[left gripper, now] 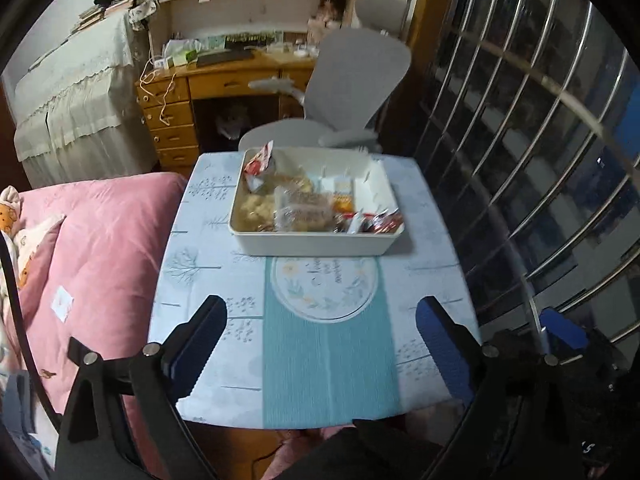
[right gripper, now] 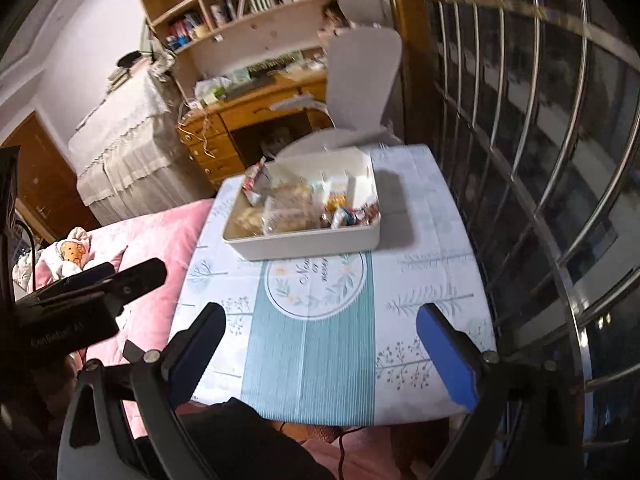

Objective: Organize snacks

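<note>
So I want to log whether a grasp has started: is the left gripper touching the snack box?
Apart. In the left wrist view the left gripper hangs open over the teal mat, with bare tablecloth between its fingertips and the box.

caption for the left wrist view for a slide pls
Left gripper held open above the tablecloth-covered table, facing a white bin filled with snack packets.

The left gripper [left gripper: 322, 336] is wide open and holds nothing. The right gripper [right gripper: 320, 338] is wide open too, pointing toward 12 o'clock.
</note>
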Demonstrator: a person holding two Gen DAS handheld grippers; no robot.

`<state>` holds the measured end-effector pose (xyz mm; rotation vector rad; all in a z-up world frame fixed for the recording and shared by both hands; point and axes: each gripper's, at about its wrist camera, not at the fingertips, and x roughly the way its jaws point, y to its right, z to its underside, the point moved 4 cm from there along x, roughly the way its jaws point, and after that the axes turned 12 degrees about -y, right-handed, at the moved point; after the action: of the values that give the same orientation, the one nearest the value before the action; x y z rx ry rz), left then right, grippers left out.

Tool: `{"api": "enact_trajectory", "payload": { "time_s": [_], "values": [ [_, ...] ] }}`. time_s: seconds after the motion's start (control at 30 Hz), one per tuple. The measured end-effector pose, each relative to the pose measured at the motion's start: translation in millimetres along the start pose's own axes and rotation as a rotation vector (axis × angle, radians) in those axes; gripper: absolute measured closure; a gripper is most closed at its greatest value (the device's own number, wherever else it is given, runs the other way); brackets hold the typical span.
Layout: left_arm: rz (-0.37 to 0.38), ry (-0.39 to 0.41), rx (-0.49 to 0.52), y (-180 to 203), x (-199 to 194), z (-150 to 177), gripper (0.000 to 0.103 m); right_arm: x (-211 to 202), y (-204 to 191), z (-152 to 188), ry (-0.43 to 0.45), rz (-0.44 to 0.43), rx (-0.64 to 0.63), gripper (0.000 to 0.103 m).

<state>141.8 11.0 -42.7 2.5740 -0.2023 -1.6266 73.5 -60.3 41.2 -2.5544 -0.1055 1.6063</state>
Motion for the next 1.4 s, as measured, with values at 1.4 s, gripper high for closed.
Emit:
{"api": "enact_trajectory", "payload": {
  "time_s": [1.4],
  "values": [
    [-0.067, -0.014, -0.062, 33.9, 37.1, -9.2, 0.001, 27.6, 37.0, -17.3, -0.103, 0.034, -0.022, 0.0]
  ]
}}
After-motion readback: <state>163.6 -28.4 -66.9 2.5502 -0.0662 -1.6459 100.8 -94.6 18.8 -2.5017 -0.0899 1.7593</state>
